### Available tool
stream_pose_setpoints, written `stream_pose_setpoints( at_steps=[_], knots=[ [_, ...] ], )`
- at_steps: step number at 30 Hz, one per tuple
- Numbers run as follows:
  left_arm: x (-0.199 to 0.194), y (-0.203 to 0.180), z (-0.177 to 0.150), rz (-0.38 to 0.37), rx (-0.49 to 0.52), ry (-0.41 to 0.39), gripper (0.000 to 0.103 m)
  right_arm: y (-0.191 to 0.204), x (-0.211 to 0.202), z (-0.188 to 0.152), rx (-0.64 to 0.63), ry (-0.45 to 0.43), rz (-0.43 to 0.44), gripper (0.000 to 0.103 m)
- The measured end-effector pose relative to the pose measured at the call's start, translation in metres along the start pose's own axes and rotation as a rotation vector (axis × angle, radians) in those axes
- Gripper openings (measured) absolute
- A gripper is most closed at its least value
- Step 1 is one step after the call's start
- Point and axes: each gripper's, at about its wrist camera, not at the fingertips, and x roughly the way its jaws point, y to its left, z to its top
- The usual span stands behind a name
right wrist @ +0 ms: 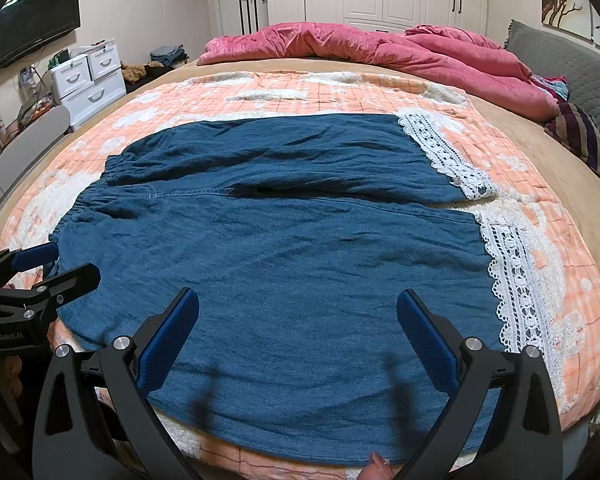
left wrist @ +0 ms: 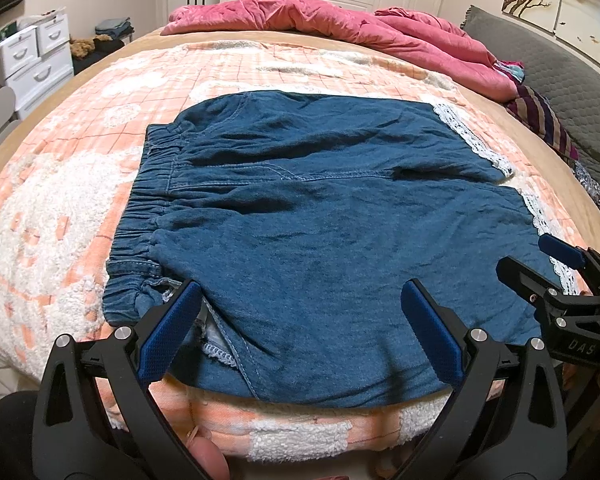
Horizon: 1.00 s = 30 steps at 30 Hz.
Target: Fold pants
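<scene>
Blue denim pants (left wrist: 320, 216) (right wrist: 284, 248) lie flat on the bed, the elastic waistband (left wrist: 140, 216) at the left and the white lace hems (right wrist: 516, 280) at the right. My left gripper (left wrist: 300, 300) is open just above the near edge of the near leg, by the waistband end. My right gripper (right wrist: 298, 308) is open above the same near edge, closer to the lace hem. Each gripper shows in the other's view, the right gripper (left wrist: 540, 256) at the right edge and the left gripper (right wrist: 56, 266) at the left edge. Nothing is held.
An orange and white blanket (left wrist: 80, 168) covers the bed. A pink quilt (left wrist: 340, 24) is bunched at the far side, with striped cloth (left wrist: 540, 120) and a grey headboard (right wrist: 572, 64) at the right. White drawers (right wrist: 88, 76) stand left of the bed. A fingertip (left wrist: 206, 456) shows at the bottom.
</scene>
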Motion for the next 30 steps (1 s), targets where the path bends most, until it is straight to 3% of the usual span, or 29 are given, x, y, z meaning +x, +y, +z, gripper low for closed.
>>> stream_pose_setpoints(
  at_steps=[18, 25, 30],
  knots=[
    [-0.003, 0.007, 0.016, -0.039, -0.012, 0.017, 0.094, 0.002, 0.004, 0.015, 0.013, 0.022, -0.009, 0.099],
    [-0.001, 0.03, 0.047, -0.036, -0.021, 0.031, 0.094, 0.015, 0.014, 0.058, -0.054, 0.032, 0.023, 0.099],
    [0.014, 0.068, 0.082, 0.019, -0.062, 0.053, 0.094, 0.037, 0.044, 0.098, -0.17, 0.051, 0.059, 0.099]
  ],
)
